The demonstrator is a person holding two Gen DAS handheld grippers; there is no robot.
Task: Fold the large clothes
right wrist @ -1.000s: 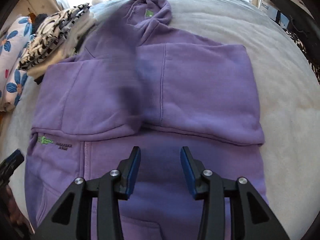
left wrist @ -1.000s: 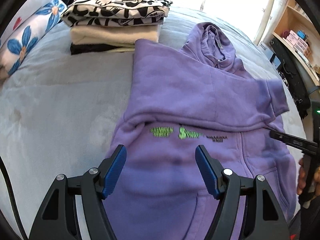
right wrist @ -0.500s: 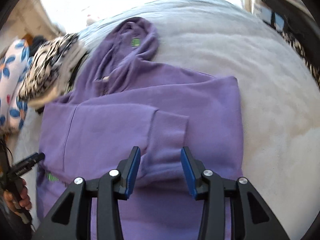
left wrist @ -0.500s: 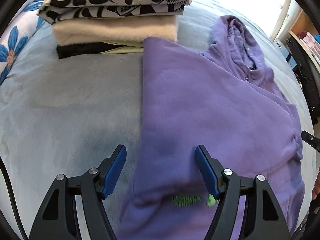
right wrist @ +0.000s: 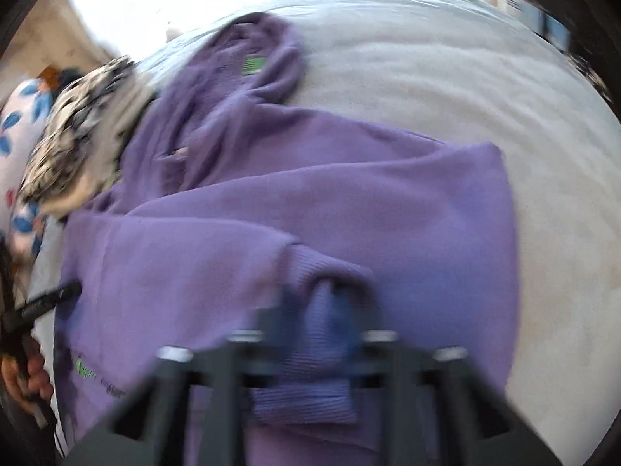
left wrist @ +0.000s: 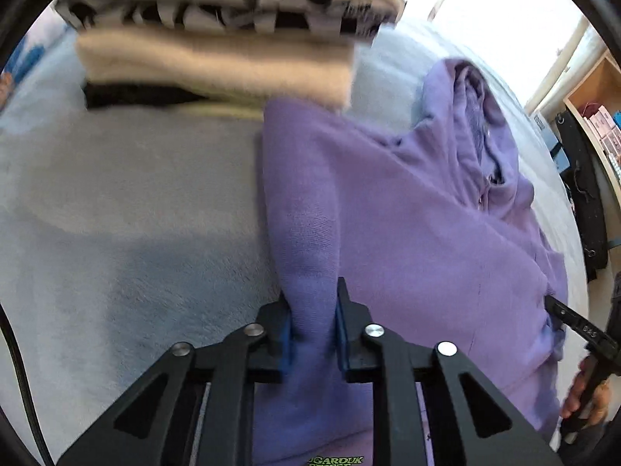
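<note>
A purple hoodie (left wrist: 427, 233) lies on the grey bed cover (left wrist: 116, 213), hood toward the far side and sleeves folded across the chest. My left gripper (left wrist: 310, 291) is at the hoodie's left edge; its jaws are closing, and a raised fold of purple fabric is pinched between the blue pads. In the right wrist view the hoodie (right wrist: 388, 202) fills the middle. My right gripper (right wrist: 310, 295), blurred, has clamped down on the ribbed sleeve cuff (right wrist: 310, 388), which bunches up between its fingers. A hand (right wrist: 27, 376) holds the left gripper at the left edge.
A stack of folded clothes (left wrist: 217, 39), black-and-white print on top, stands just beyond the hoodie's left shoulder. A floral pillow (right wrist: 19, 116) lies at the far left. Wooden shelves (left wrist: 597, 108) and dark gear (left wrist: 582, 194) stand past the bed's right edge.
Both grippers moved up the hoodie toward the hood and went from open to shut. The left one now pinches the side edge, and the right one grips the sleeve cuff.
</note>
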